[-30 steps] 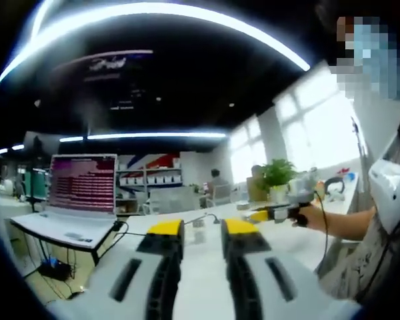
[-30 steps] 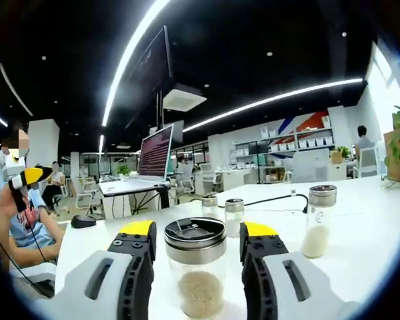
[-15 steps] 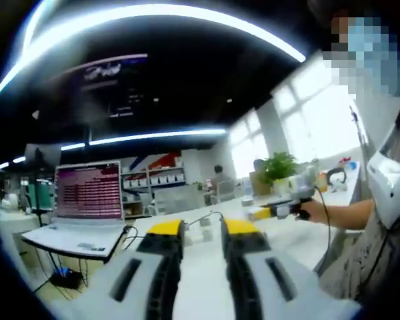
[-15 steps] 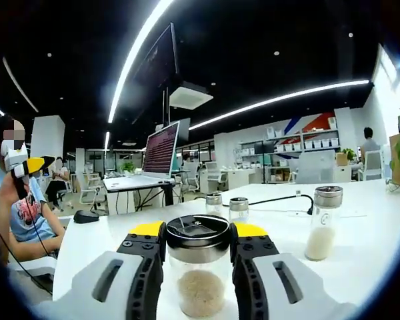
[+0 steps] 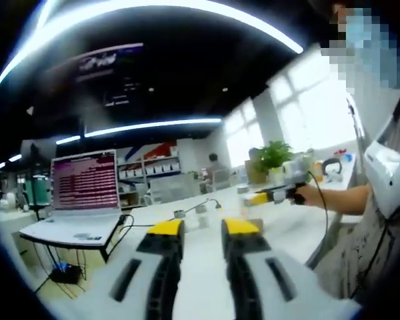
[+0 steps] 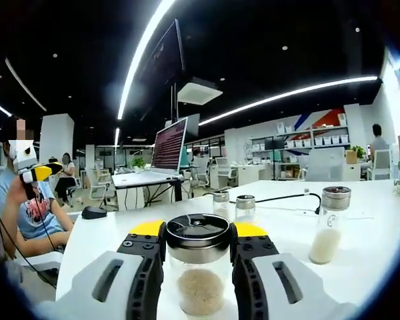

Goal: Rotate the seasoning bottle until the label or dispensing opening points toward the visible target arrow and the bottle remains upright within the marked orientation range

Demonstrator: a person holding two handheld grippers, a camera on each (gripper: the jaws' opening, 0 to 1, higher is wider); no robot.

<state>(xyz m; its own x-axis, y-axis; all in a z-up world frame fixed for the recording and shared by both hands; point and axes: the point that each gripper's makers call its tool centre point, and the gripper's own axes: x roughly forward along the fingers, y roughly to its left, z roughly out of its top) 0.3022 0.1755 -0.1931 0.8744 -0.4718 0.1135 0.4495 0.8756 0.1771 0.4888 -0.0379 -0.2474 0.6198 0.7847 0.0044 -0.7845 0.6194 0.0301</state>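
seasoning bottle (image 6: 198, 270) upright, lid up, clamped between right claw (image 6: 197, 235) jaws.

In the right gripper view, the clear glass seasoning bottle with a metal lid (image 6: 198, 267) stood upright on the white worktop (image 6: 373, 233) between the jaws of the right hand-held gripper (image 6: 198, 241). Behind it stood two small glass shakers (image 6: 221, 203) side by side. A taller glass bottle of white powder (image 6: 330, 225) stood to the right, well apart. An open laptop (image 6: 165, 153) sat on a separate desk behind, to the left.
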